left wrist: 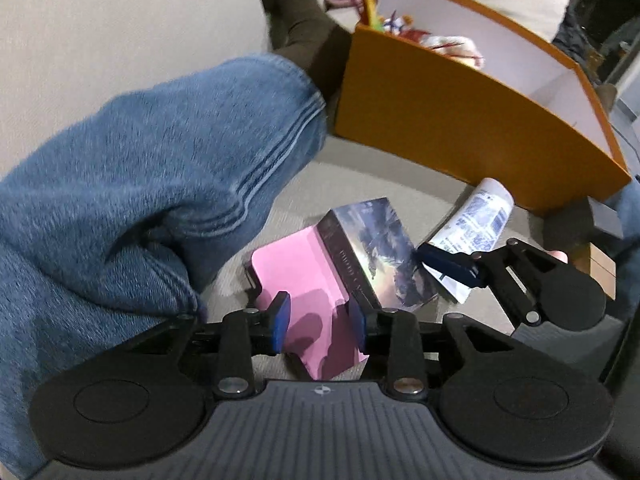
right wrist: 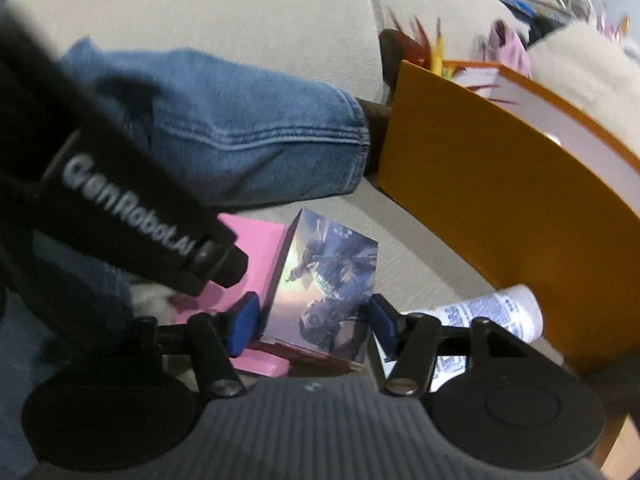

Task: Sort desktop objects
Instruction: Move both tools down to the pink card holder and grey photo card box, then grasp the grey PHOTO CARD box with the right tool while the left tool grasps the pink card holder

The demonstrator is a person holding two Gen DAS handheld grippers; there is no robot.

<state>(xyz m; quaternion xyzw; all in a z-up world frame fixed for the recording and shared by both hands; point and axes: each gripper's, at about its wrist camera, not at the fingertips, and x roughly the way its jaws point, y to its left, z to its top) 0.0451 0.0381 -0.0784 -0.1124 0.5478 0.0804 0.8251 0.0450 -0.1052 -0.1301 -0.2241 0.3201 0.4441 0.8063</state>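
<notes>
A pink box [left wrist: 296, 276] lies on the beige sofa seat, touching a box with dark fantasy artwork [left wrist: 376, 248]. My left gripper [left wrist: 320, 326] is open, its blue pads on either side of the pink box's near end. My right gripper [right wrist: 312, 320] is open, its pads straddling the artwork box [right wrist: 332, 276]; the pink box [right wrist: 256, 252] lies to its left. The right gripper also shows in the left wrist view [left wrist: 448, 268], over a white printed tube [left wrist: 476, 220]. The tube [right wrist: 492, 312] lies right of the artwork box.
An orange storage box [left wrist: 460, 120] with white inside walls stands behind the objects and holds colourful items. It also shows in the right wrist view [right wrist: 500, 184]. A person's jeans-clad leg [left wrist: 160, 184] lies at the left. The left gripper's body [right wrist: 132, 208] crosses the right wrist view.
</notes>
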